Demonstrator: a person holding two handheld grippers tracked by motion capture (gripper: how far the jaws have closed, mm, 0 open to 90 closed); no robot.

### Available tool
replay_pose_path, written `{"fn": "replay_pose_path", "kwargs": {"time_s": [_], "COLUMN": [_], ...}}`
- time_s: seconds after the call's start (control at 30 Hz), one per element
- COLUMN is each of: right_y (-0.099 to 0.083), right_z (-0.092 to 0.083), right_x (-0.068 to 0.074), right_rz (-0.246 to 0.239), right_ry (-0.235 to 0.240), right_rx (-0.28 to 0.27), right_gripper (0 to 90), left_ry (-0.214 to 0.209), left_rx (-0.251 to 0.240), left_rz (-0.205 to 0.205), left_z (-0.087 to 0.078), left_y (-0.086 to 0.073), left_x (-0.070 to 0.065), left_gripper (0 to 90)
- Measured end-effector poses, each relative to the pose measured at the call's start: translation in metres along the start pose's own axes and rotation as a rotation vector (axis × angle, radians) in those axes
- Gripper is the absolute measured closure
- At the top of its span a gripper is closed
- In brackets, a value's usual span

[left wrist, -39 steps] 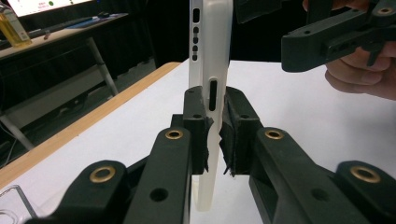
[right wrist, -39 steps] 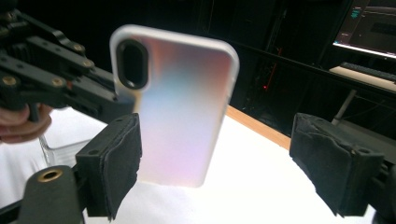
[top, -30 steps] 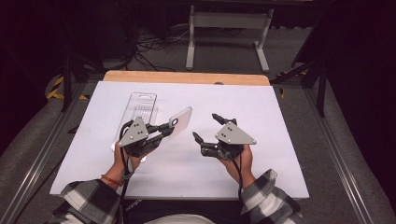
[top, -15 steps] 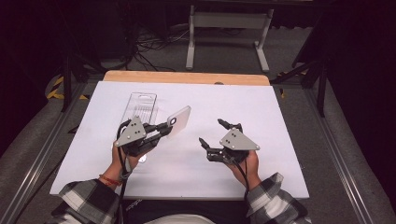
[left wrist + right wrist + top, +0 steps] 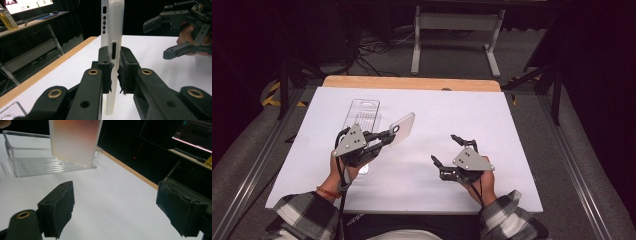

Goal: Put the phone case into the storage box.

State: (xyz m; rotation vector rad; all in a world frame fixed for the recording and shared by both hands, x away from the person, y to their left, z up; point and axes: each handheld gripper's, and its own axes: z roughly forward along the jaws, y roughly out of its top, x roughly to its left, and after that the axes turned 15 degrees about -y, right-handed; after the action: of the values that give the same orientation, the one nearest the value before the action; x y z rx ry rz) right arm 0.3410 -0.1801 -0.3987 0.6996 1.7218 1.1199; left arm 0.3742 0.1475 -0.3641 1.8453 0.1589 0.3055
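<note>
My left gripper (image 5: 384, 138) is shut on a phone in a frosted white case (image 5: 402, 128), held above the white table. In the left gripper view the phone (image 5: 113, 30) stands edge-on between the two pads, its ports and side slot showing, with the gripper (image 5: 114, 65) clamped on its lower half. My right gripper (image 5: 446, 148) hovers low over the table to the right of the phone, open wide and holding nothing. In the right gripper view the phone's frosted back (image 5: 75, 141) hangs ahead of the open gripper (image 5: 115, 202).
A clear plastic tray (image 5: 362, 115) lies on the white table top (image 5: 462, 115) behind the left gripper; it is seen also as a ribbed clear tray (image 5: 45, 162) behind the phone. A wooden strip (image 5: 412, 83) edges the table's far side. Dark floor and stands surround it.
My right hand has drifted right and toward the table's near edge, sinking a little. The left gripper has kept still with the phone in it.
</note>
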Motion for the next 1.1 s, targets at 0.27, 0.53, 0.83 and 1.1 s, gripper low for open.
{"fn": "replay_pose_path", "kwargs": {"time_s": [0.27,0.53,0.83,1.1], "right_y": [-0.006,-0.013,-0.018,-0.019], "right_z": [-0.004,-0.009,-0.013,-0.013], "right_x": [-0.004,-0.01,-0.014,-0.015], "right_rz": [0.015,0.031,0.034,0.033], "right_ry": [0.007,-0.002,-0.009,-0.012], "right_rx": [0.022,0.05,0.068,0.074], "right_gripper": [15.8,15.0,14.0,13.9], "left_ry": [-0.001,0.001,-0.002,0.017], "left_rx": [-0.001,-0.003,-0.009,-0.021], "left_rz": [0.001,0.004,0.004,0.005], "left_z": [-0.003,-0.007,-0.012,-0.02], "left_y": [0.001,0.002,0.004,0.005], "left_x": [0.001,0.003,0.005,0.008], "left_gripper": [81.5,81.5,81.5,81.5]}}
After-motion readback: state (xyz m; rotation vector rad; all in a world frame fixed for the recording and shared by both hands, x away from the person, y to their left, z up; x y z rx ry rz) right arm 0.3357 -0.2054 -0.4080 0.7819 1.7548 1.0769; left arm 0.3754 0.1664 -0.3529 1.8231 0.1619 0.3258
